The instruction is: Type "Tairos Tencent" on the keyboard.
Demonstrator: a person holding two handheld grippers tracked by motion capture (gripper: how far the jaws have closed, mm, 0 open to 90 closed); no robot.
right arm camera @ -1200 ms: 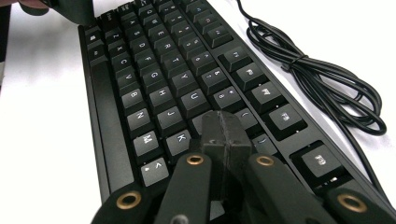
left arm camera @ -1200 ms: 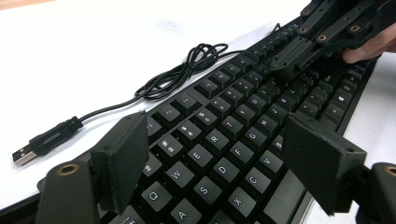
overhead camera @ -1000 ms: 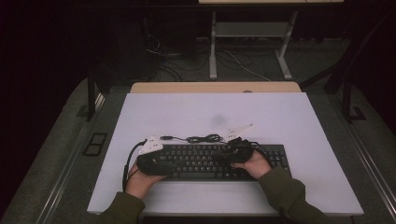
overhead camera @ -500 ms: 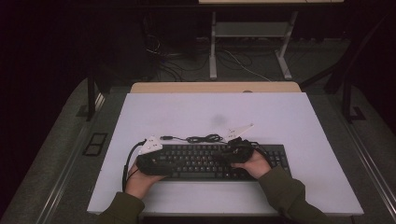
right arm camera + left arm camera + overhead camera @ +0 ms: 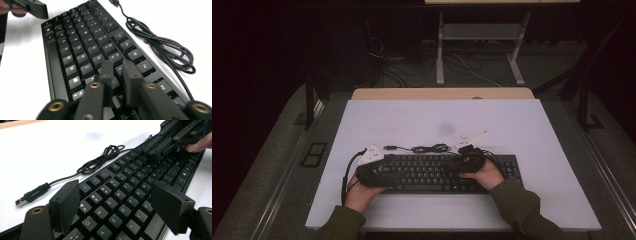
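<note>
Two claws hover over a black keyboard, left claw spread wide, right claw just parting, empty; its tips could snag a keycap below.

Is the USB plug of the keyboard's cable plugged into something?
No, in the left gripper view the USB plug lies free on the white table, beside the keyboard, with its metal end bare.
</note>
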